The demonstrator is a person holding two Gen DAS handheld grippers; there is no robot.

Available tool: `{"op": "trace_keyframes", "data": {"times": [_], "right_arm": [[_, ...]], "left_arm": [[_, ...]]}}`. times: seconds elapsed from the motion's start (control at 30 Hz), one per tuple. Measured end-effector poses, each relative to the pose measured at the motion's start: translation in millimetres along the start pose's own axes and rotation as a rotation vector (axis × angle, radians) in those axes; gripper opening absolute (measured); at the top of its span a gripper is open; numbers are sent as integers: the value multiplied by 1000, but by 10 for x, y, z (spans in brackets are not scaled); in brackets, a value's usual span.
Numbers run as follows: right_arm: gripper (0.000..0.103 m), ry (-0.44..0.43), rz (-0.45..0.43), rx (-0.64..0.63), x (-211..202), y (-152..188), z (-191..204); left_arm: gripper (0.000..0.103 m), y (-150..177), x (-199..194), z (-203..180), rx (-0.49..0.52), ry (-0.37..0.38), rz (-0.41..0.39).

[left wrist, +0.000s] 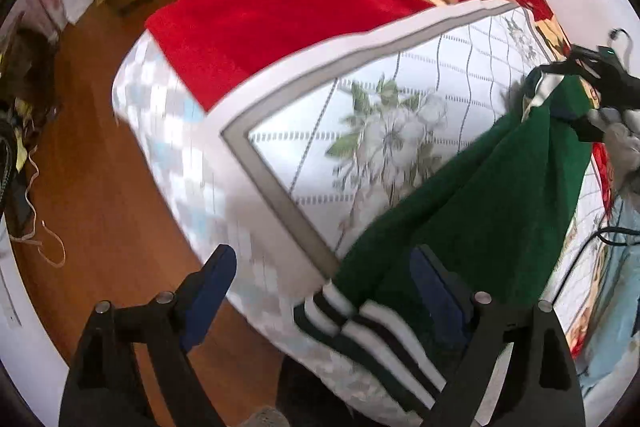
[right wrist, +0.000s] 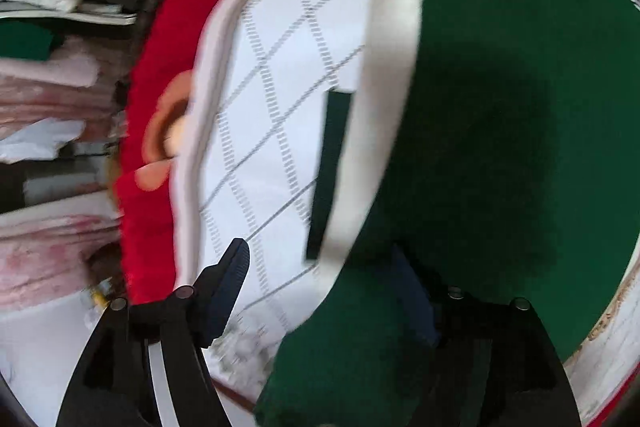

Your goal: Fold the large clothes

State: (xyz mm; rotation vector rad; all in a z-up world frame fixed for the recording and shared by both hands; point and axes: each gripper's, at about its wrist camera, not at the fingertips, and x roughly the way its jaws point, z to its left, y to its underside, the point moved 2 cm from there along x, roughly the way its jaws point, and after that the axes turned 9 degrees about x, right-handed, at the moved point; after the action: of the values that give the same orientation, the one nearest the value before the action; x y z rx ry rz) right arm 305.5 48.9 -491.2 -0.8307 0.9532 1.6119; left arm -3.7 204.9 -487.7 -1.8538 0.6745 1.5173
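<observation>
A dark green garment [left wrist: 480,203] with white and black striped cuffs [left wrist: 360,319] hangs over the bed's near corner. My left gripper [left wrist: 324,279] is open; the striped cuff lies between its fingers and the cloth drapes over the right finger [left wrist: 436,287]. My right gripper [right wrist: 320,275] is open too, and the green garment [right wrist: 500,107] with its white band [right wrist: 384,107] covers its right finger. In the left wrist view the other gripper [left wrist: 592,75] is at the garment's far end; its jaw state is unclear there.
The bed carries a white flowered quilt [left wrist: 400,107] and a red blanket [left wrist: 288,7] behind it. A wooden floor [left wrist: 100,187] lies to the left with clutter and cords. Stacked folded clothes [right wrist: 52,75] show on shelves left of the bed.
</observation>
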Motion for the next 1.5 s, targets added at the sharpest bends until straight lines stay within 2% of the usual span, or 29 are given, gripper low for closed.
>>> {"op": "trace_keyframes", "data": {"times": [0.07, 0.13, 0.2, 0.3, 0.33, 0.37, 0.4, 0.47, 0.53, 0.63, 0.73, 0.83, 0.97, 1.07, 1.1, 1.13, 1.17, 1.2, 1.23, 1.27, 1.3, 1.33, 1.37, 1.43, 1.5], "right_arm": [[75, -57, 7, 16, -201, 136, -129], [75, -77, -6, 33, -410, 258, -329], [75, -53, -28, 53, -589, 404, -580], [75, -8, -41, 74, -749, 592, -994], [75, 6, -43, 83, -779, 651, -1151], [75, 14, -43, 95, -794, 701, -1304], [75, 19, -43, 110, -790, 728, -1416], [75, 23, -33, 153, -779, 779, -1687], [75, 24, -32, 193, -808, 831, -1941], [75, 33, -50, 216, -886, 802, -2208], [75, 24, -77, 208, -949, 642, -2456], [75, -21, -106, 181, -947, 403, -2631], [75, -169, -147, 250, -863, -41, -2935], [75, -336, -148, 353, -701, -349, -3157], [72, -407, -160, 386, -645, -439, -3192], [67, -416, -172, 395, -615, -490, -3183], [54, -402, -184, 388, -612, -511, -3178], [40, -388, -203, 374, -612, -507, -3140], [35, -387, -211, 368, -645, -473, -3136], [27, -386, -224, 371, -683, -441, -3131], [24, -383, -245, 388, -754, -381, -3143], [23, -387, -256, 406, -759, -305, -3108], [21, -389, -271, 435, -847, -209, -3176], [20, -377, -293, 477, -1072, 19, -3362], [20, -370, -315, 554, -1307, 391, -3712]], "left_arm": [[89, 86, 32, -136, 8, 2, 27], [89, 155, 130, -269, -4, 15, 64], [89, 209, 327, -398, -15, 29, 109], [87, 258, 595, -537, 21, -27, 134], [68, 260, 640, -562, 36, -42, 119], [28, 254, 655, -588, 52, -55, 101], [24, 243, 643, -629, 61, -29, 92], [14, 219, 513, -706, 90, -50, 62], [12, 179, 325, -693, 87, -44, 18], [12, 66, 153, -573, 79, -68, -34], [12, -95, 334, -350, 41, -124, -33], [13, -251, 666, -143, -6, -116, 3], [17, -330, 810, -73, -39, -99, 16], [21, -315, 753, -72, -37, -99, 16], [22, -313, 722, -72, -41, -93, 19], [23, -304, 685, -65, -54, -83, 20], [25, -298, 645, -64, -65, -81, 21], [27, -310, 622, -43, -71, -81, 19], [35, -314, 571, -43, -74, -82, 8], [52, -317, 531, -42, -73, -85, 0], [63, -305, 476, -27, -70, -89, -13], [82, -319, 414, -38, -67, -95, -28], [85, -336, 311, -53, -68, -102, -53], [85, -379, 171, -85, -68, -105, -80], [85, -397, 18, -177, -62, -110, -99]]}}
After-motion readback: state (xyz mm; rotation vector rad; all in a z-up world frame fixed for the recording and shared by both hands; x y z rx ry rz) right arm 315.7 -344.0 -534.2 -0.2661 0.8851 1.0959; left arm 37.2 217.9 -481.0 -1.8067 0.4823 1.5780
